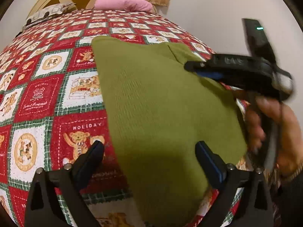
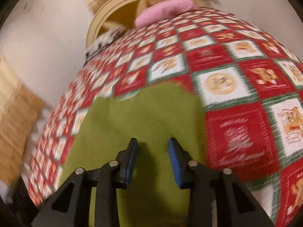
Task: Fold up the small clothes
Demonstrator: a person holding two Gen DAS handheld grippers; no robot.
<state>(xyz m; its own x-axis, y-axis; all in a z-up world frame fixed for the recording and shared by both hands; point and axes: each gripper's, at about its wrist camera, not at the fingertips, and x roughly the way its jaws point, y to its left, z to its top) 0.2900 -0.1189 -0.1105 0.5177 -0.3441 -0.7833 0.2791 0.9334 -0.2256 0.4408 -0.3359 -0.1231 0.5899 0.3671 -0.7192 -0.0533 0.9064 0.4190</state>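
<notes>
We see 1 green cloth point(image 1: 161, 102) on the quilt point(image 1: 37, 98), 1 pink pillow point(image 1: 123, 3) behind; left gripper point(image 1: 149, 147) wide open, right gripper point(image 2: 153, 141) narrowly open, both holding nothing.

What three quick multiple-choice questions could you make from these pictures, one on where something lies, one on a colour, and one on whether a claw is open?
1. Where does the pink pillow lie?
A. At the far end of the bed
B. On the green garment
C. On the floor

2. What colour is the garment on the bedspread?
A. Blue
B. Olive green
C. White

3. How does the left claw stand?
A. Wide open, gripping nothing
C. Shut on the pillow
B. Shut on the bedspread

Answers:
1 A: the pillow sits by the headboard, beyond the patchwork squares.
2 B: the knit cloth is olive green in both views.
3 A: its fingers stand far apart above the garment's edge, pressing on nothing.
</notes>
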